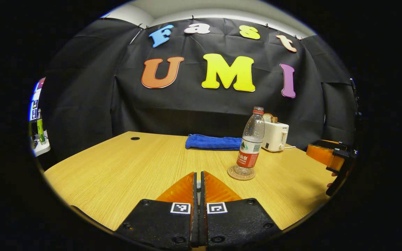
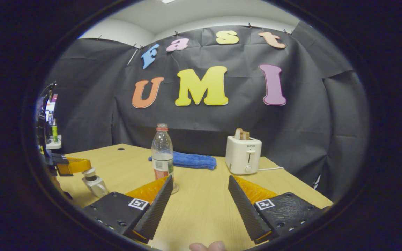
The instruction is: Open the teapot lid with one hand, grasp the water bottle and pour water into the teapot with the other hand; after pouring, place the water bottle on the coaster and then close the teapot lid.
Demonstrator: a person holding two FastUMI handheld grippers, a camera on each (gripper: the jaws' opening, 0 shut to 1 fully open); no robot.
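Water bottle (image 1: 251, 141) stands upright on the round coaster (image 1: 241, 173) near the middle of the wooden surface (image 1: 117, 174), its cap off and a little water left inside, with a blue towel (image 1: 213, 142) and a white toaster (image 1: 275, 136) behind it. The left tongs (image 1: 198, 181) are pressed together on nothing; the right tongs (image 2: 199, 195) hang spread apart, the bottle just beyond the left-hand finger. With the bottle parked, the task looks close to its end, and closing the teapot seems the remaining step: the lid should come down level and centred, released only once seated. The right gripper view catches a small metal piece (image 2: 94, 184), perhaps the teapot's lid or top, below the other tongs at its left edge; the left gripper view shows the right tongs at its right edge.
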